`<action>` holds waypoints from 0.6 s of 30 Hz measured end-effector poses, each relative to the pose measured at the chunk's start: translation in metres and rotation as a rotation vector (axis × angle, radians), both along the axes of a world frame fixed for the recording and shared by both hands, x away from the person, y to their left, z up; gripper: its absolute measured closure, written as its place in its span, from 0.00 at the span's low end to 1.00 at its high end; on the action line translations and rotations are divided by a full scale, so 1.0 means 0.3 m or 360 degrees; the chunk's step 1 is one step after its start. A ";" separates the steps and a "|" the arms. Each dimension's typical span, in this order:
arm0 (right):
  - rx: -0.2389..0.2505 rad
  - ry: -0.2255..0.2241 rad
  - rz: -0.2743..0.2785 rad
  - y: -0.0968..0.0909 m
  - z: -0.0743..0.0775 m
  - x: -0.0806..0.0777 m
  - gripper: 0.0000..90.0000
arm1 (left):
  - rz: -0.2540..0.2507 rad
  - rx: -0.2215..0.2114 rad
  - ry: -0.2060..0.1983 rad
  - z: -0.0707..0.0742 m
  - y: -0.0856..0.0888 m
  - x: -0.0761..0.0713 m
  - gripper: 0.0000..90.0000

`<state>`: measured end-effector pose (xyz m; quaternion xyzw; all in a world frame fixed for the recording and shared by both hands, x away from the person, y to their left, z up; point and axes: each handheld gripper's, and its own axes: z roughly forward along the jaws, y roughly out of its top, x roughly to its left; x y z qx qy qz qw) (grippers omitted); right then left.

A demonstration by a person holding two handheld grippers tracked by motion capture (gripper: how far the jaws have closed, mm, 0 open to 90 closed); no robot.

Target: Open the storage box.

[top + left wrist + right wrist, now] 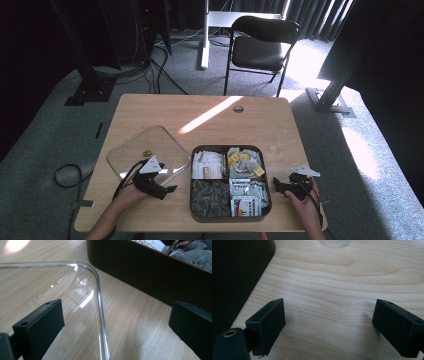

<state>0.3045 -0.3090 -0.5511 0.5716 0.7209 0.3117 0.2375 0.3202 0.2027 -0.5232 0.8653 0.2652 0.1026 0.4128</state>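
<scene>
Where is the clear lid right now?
In the high view the clear lid lies flat on the table, left of the dark box, its near edge under the left claw.

Your lid (148, 150) lies flat on the table (210, 107), just left of the tray (230, 183), seemingly not touching. Packets (208, 164) sit in the tray's four compartments. A chair (261, 44) stands behind the table.

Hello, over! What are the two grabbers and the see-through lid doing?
Left gripper open, lid edge between jaws, unpinched. Right gripper open, empty. Lid flat beside box. Nothing blocking.
</scene>
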 end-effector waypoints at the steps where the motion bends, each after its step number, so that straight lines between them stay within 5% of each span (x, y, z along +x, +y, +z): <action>1: 0.0000 0.0000 0.0000 0.000 0.000 0.000 0.12 | -0.0012 -0.0004 -0.0002 -0.002 -0.005 -0.006 0.00; 18: -0.0002 -0.0001 0.0044 0.002 0.000 -0.001 0.12 | -0.0187 0.0041 -0.0048 -0.030 -0.091 -0.083 0.00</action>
